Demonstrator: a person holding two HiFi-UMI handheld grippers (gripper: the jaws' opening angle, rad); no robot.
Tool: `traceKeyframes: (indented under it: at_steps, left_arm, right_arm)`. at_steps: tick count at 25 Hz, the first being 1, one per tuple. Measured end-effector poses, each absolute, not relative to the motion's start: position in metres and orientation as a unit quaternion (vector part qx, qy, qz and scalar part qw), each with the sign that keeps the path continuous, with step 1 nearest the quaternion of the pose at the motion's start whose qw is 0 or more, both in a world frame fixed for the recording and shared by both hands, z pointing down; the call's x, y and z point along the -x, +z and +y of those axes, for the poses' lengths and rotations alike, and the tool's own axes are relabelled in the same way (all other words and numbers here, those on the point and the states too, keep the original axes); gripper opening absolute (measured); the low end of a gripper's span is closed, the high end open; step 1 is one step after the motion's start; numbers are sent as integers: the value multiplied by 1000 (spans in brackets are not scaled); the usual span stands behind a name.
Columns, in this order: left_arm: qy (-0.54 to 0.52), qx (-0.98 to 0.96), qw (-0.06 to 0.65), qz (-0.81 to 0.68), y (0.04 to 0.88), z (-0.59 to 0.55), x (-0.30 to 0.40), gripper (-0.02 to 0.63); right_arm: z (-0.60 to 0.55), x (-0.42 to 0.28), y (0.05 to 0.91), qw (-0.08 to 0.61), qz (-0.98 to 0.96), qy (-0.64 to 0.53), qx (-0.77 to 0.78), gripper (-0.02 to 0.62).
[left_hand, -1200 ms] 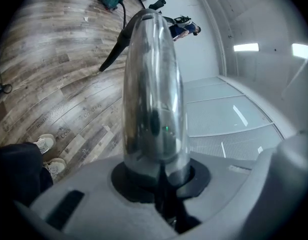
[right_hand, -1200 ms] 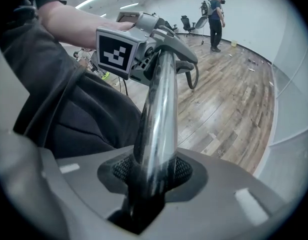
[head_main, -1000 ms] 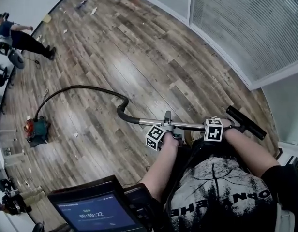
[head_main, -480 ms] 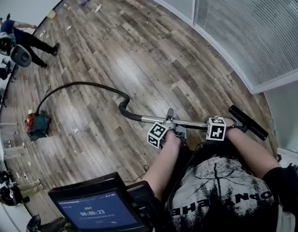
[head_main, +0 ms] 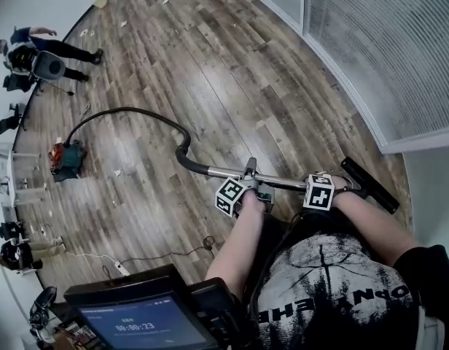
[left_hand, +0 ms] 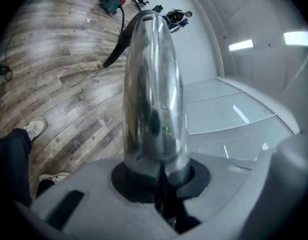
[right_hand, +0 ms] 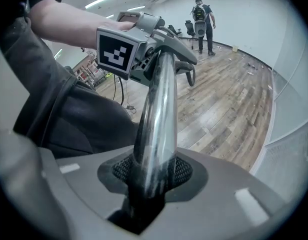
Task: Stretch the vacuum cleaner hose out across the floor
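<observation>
Head view: a person stands on a wood-plank floor [head_main: 232,71] and holds a metal wand [head_main: 286,183] crosswise in front of the body with both grippers
Left gripper [head_main: 258,192]: jaws closed on the wand, on the stretch nearer the hose; in the left gripper view the shiny tube sits clamped between them and runs straight away from the camera
Right gripper [head_main: 335,189]: jaws clamped on the same wand, just beside the black end piece [head_main: 370,185]; in the right gripper view the tube fills the gap between the mesh pads
Hose [head_main: 137,115]: black, joined to the wand's bent dark end, then sweeping in one wide arc across the floor to the vacuum cleaner; curved, not straight
Vacuum cleaner [head_main: 66,159]: small red and teal body on the floor, well apart from the person, near the left wall
Other person [head_main: 46,49]: at the far left of the room, beside office chairs
Screen [head_main: 144,319]: lit, at the bottom edge of the head view
Cable [head_main: 166,255]: thin cord lying on the floor between the screen and the wand
Glass wall [head_main: 385,42]: along the right side, with blinds
</observation>
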State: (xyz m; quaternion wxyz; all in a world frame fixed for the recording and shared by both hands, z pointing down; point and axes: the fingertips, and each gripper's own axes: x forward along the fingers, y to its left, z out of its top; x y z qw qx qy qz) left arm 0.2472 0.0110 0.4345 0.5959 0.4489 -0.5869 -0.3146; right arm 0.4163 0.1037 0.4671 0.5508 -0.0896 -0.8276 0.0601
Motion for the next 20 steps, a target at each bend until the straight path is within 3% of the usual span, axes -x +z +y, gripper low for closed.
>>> traceKeyframes:
  at_steps: [9, 20]
  left_arm:
    - [-306, -439, 590, -604, 440, 9, -291, 52]
    - [-309, -455, 611, -570, 439, 0, -301, 52]
  right_arm:
    - [98, -461, 477, 540, -833, 60, 105, 141]
    - [98, -468, 469, 562, -821, 67, 77, 141]
